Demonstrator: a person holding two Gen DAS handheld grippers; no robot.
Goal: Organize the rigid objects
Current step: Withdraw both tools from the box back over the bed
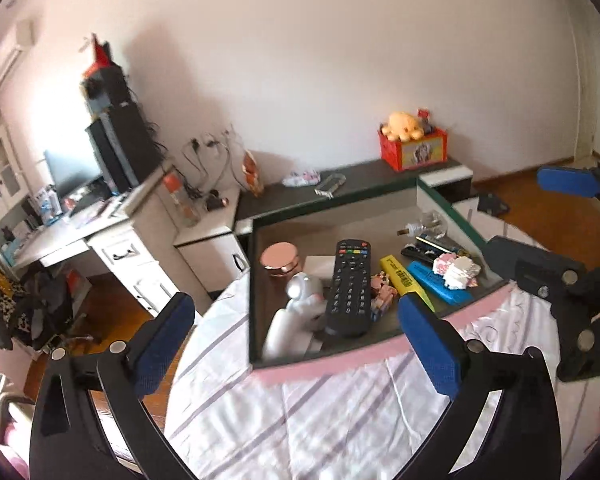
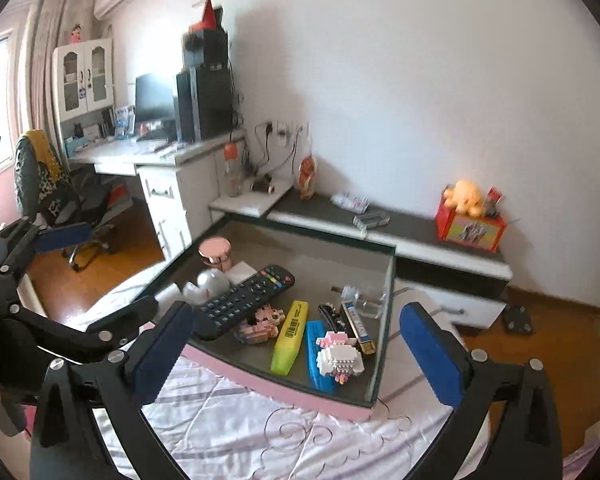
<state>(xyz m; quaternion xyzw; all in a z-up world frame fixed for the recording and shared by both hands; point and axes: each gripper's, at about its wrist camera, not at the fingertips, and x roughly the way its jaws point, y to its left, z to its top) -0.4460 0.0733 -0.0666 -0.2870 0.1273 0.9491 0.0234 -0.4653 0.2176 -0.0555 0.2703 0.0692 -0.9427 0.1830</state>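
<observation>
Toys and small hard things lay together in a tray with a pink front edge, and the tray sat on a bed with a white striped sheet. Nearest the cameras, the left tongs and the right tongs both stood wide apart with nothing between their blue pads. Inside the tray were a black remote, a yellow marker, a blue marker and a white and pink block toy. A pink-lidded jar stood at the back. Farther off, against the wall, a red box with a yellow plush toy sat on a low cabinet.
</observation>
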